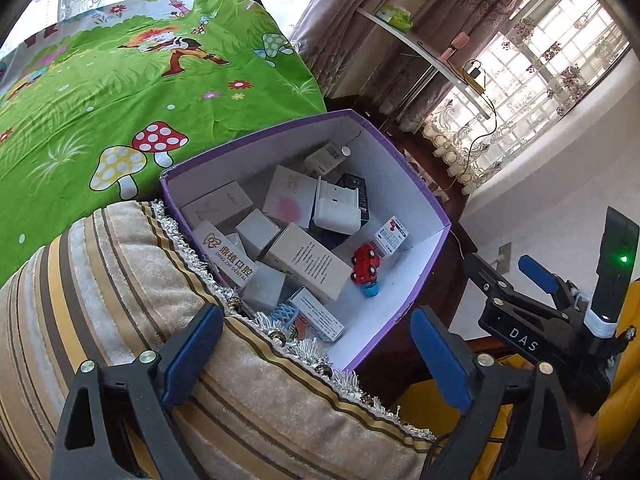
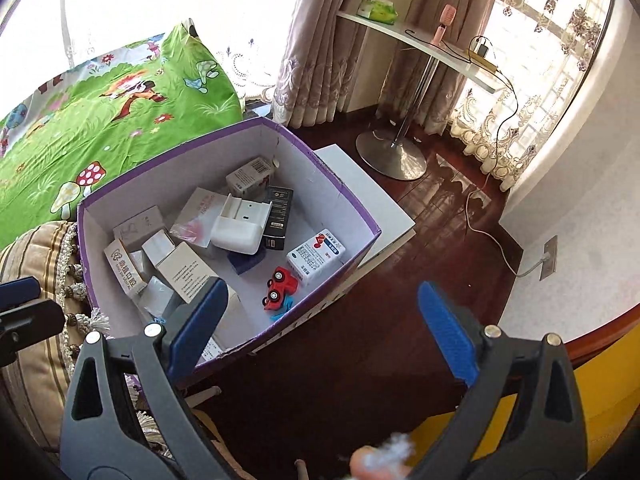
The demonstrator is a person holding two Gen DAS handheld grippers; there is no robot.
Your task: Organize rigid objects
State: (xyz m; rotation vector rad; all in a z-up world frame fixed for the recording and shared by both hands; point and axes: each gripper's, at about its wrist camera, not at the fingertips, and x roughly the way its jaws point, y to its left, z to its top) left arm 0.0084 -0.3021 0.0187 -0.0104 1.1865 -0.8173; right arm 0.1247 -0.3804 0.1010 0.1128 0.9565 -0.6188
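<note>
- Left gripper point(image 1: 316, 360) hangs over the striped cushion point(image 1: 120, 320), jaws wide, nothing between them.
- Purple box point(image 1: 404, 152) just beyond holds stiff, light-looking cartons on the left; take them across flat faces.
- Red toy car point(image 2: 280, 282) on the right floor of the box: hard, small, likely to roll; pinch its sides.
- Right gripper point(image 2: 320, 336) near the box's right edge, jaws spread, empty.

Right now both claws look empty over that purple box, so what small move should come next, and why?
Probably draw back and look for another loose item. The left gripper and right gripper both stand open with nothing between the pads, while the purple box already holds the red toy car and the small cartons.
</note>
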